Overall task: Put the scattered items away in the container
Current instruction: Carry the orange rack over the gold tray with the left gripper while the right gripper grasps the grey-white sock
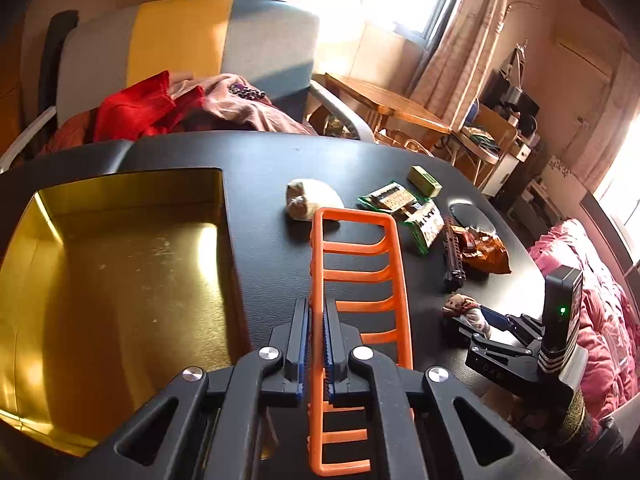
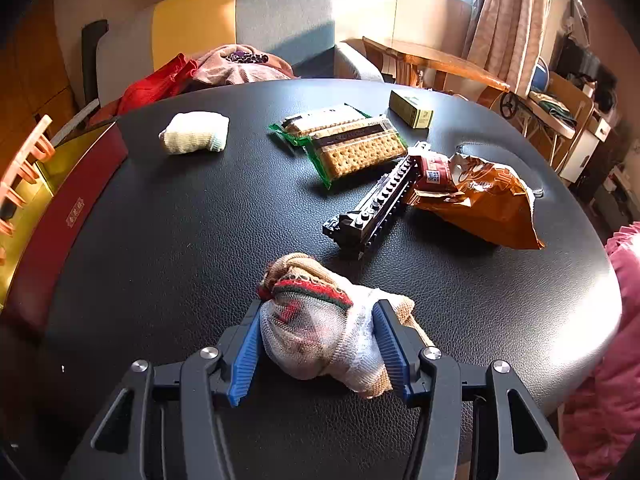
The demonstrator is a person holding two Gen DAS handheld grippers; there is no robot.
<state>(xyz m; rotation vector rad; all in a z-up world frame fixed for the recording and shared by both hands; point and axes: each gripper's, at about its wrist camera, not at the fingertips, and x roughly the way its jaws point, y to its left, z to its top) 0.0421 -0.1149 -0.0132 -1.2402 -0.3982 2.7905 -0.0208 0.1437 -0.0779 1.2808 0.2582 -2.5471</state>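
Observation:
My left gripper [image 1: 316,304] is shut on an orange plastic ladder-like rack [image 1: 360,248], held in the air beside the gold-lined box [image 1: 120,272] at the left. The right wrist view shows that box's red wall [image 2: 72,208] and the rack [image 2: 24,168] at the left edge. My right gripper [image 2: 320,308] has its blue pads pressed on both sides of a rolled sock bundle [image 2: 316,332], white mesh with red and green stripes, lying on the black table [image 2: 180,240]. That gripper [image 1: 480,320] and the bundle [image 1: 460,306] show at lower right in the left wrist view.
Farther back on the table lie a white rolled sock [image 2: 196,134], cracker packs [image 2: 348,144], a black brick train [image 2: 376,204], an orange snack bag [image 2: 488,200] and a small yellow-green box [image 2: 412,110]. A sofa with clothes stands behind; pink bedding lies at right.

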